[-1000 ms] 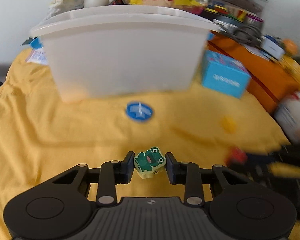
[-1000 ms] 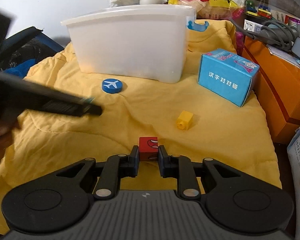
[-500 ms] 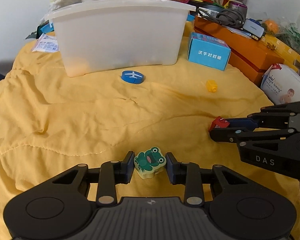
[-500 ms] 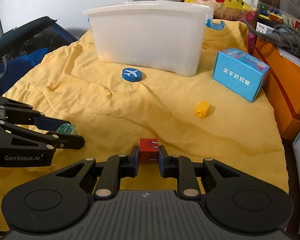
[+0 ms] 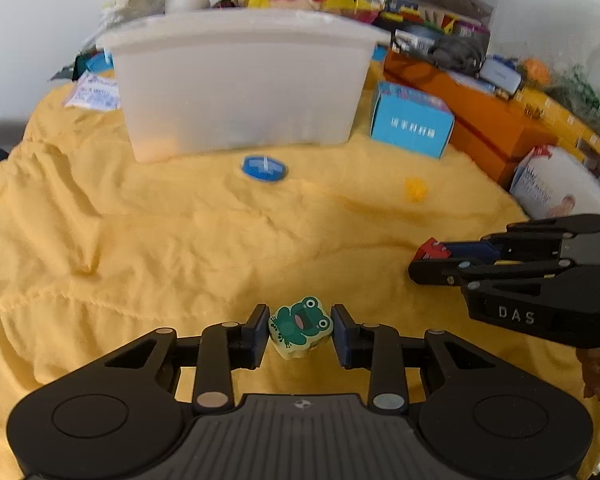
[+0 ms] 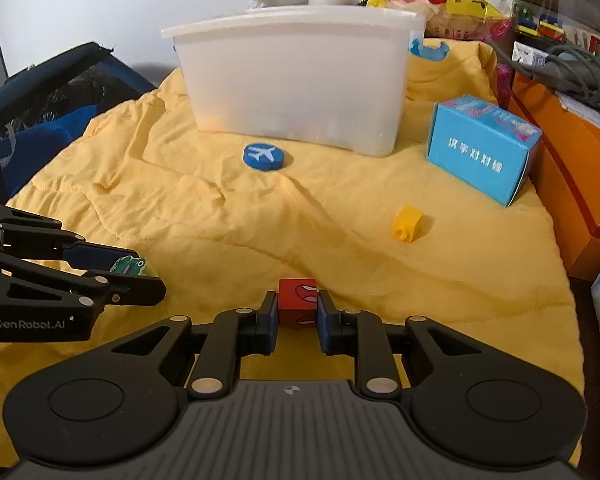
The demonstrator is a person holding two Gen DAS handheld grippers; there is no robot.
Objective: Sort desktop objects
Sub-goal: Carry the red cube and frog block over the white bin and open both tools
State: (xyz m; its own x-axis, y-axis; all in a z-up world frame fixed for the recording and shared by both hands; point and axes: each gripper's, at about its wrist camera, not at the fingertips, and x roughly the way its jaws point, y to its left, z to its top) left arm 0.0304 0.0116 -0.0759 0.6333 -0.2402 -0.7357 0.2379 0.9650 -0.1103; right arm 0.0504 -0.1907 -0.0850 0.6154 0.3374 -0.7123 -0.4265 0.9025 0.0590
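White bin (image 5: 240, 84) nearer than before, contents unclear, left tool (image 5: 300, 330) gripping frog block (image 5: 301, 326), right tool (image 6: 297, 312) gripping red cube (image 6: 297, 302)

Both wrist views look low and forward across the yellow quilt (image 5: 180, 240), sharing the white bin (image 6: 296, 80).

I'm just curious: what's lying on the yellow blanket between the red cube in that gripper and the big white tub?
In the right wrist view, between the red cube and the white tub is rumpled blanket, with the blue airplane disc just before the tub.
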